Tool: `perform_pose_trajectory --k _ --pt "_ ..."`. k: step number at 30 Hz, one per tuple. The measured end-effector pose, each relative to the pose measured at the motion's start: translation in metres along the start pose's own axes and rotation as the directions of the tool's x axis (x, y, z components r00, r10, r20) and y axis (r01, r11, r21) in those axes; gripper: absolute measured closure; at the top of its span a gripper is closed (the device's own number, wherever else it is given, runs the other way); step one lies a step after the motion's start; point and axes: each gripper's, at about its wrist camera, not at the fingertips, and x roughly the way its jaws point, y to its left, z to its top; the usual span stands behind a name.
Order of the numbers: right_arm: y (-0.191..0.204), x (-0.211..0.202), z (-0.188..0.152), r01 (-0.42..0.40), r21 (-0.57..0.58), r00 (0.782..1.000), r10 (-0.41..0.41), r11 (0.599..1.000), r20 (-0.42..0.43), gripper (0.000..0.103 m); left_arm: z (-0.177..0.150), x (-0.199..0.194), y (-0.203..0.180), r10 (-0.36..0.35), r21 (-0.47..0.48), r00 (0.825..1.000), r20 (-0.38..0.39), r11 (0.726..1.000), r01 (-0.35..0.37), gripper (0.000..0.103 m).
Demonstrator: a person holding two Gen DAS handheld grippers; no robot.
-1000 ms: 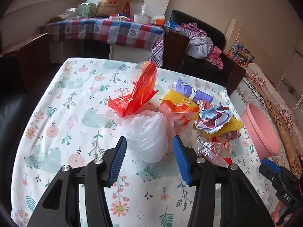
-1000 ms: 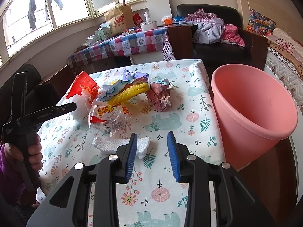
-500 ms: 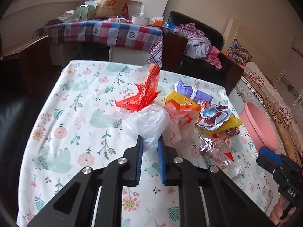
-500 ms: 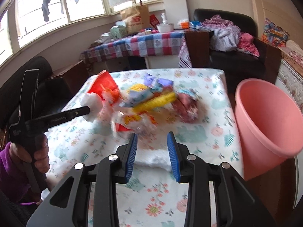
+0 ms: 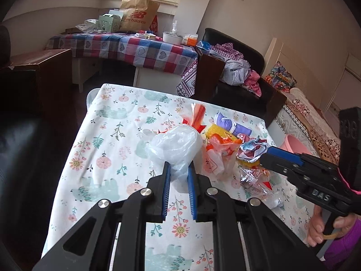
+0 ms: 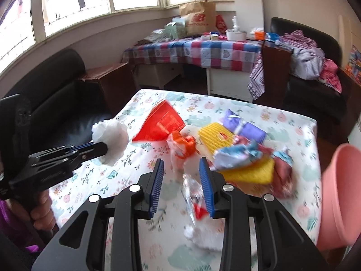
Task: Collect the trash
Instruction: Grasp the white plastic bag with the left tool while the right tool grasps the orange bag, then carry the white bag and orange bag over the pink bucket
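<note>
Clear plastic bag (image 5: 174, 145) bunched upright, pinched by left gripper (image 5: 178, 176)

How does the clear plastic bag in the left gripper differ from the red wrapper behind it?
The clear plastic bag is pale and see-through; the red wrapper is bright red and opaque. The bag is bunched into a soft ball; the wrapper spreads like a flat fan. The left gripper has just closed on the bag and holds it clear of the table, while the wrapper lies there ungripped. Both are crumpled plastic trash.
</note>
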Motion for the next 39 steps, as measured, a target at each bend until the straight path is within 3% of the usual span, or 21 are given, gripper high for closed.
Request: perform_pose_trajectory --k 13,25,39 --pt "0.004 0.041 0.025 0.016 -0.006 0.997 -0.016 1.0 -0.08 0.07 0.009 -0.011 0.027 -0.035 -0.024 0.999 0.011 0.999 0.036 0.089" --pt "-0.011 0.079 0.02 0.039 -0.015 0.976 -0.042 0.999 -0.213 0.07 0.011 -0.003 0.029 -0.036 -0.039 0.999 -0.011 0.999 0.035 0.089" --pt "0.003 0.04 0.006 -0.016 0.007 0.993 0.016 1.0 -0.119 0.074 0.019 -0.011 0.012 -0.023 -0.01 1.0 0.006 1.0 0.023 0.089"
